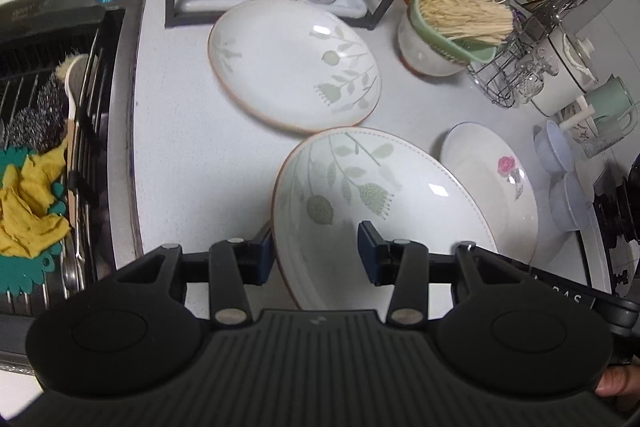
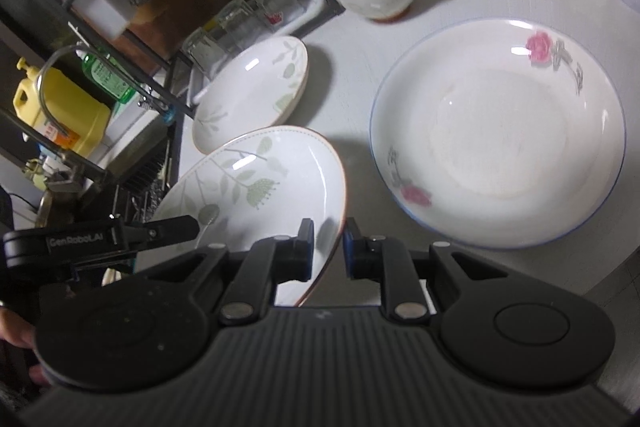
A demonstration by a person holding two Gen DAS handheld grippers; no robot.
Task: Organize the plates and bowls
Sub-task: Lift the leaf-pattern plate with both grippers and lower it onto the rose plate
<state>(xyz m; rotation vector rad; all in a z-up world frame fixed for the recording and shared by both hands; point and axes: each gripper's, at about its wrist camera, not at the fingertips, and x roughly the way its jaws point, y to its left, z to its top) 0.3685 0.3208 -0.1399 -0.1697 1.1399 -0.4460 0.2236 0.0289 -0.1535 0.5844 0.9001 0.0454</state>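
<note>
Leaf-patterned plate (image 1: 360,195) sits tilted, clamped in both grippers.

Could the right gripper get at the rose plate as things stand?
Probably not yet: the right gripper is shut on the leaf-patterned plate's rim. The rose plate lies uncovered beside it.

Both tongs clamp the leaf-patterned plate (image 1: 380,195): the left tongs (image 1: 316,253) straddle its near rim, one finger under, one over the inside; the right tongs (image 2: 329,247) pinch the opposite edge, nearly closed. Both point steeply down at the plate, which hangs tilted between them
</note>
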